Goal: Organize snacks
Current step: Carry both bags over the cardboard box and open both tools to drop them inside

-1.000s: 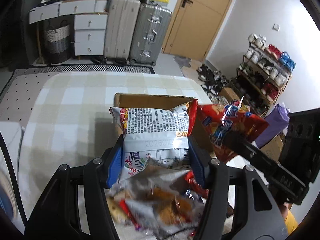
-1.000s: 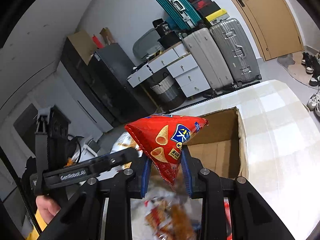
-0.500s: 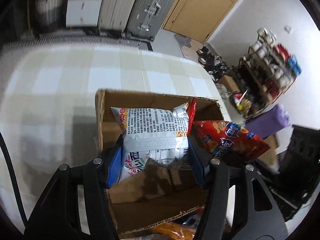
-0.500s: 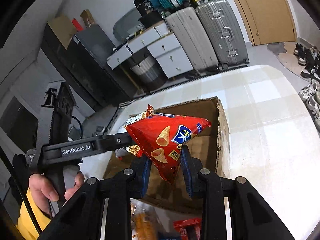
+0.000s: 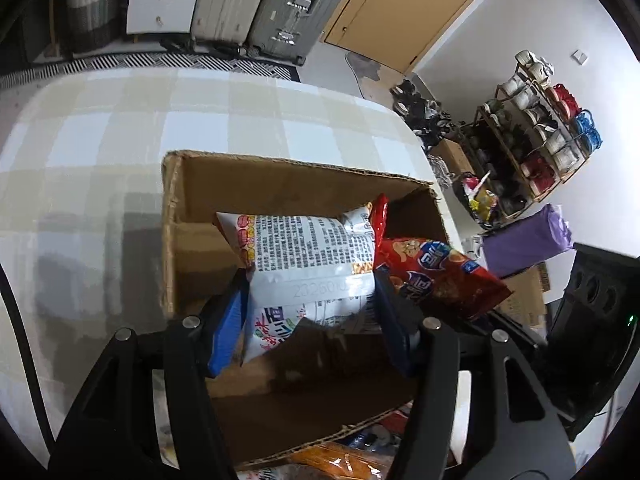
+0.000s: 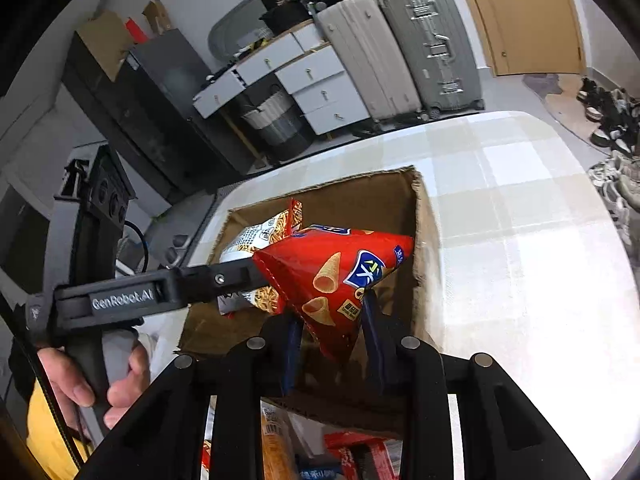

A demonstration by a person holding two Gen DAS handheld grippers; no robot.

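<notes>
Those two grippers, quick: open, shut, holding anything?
Left gripper: shut on the white bag.
Right gripper: shut on the red bag.

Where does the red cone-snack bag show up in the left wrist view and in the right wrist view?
Left wrist view: the red cone-snack bag is right of centre, beside the white snack bag.
Right wrist view: the bag is at centre, clamped in the right hand-held gripper.
Shared landmark: the open cardboard box below both bags.
</notes>
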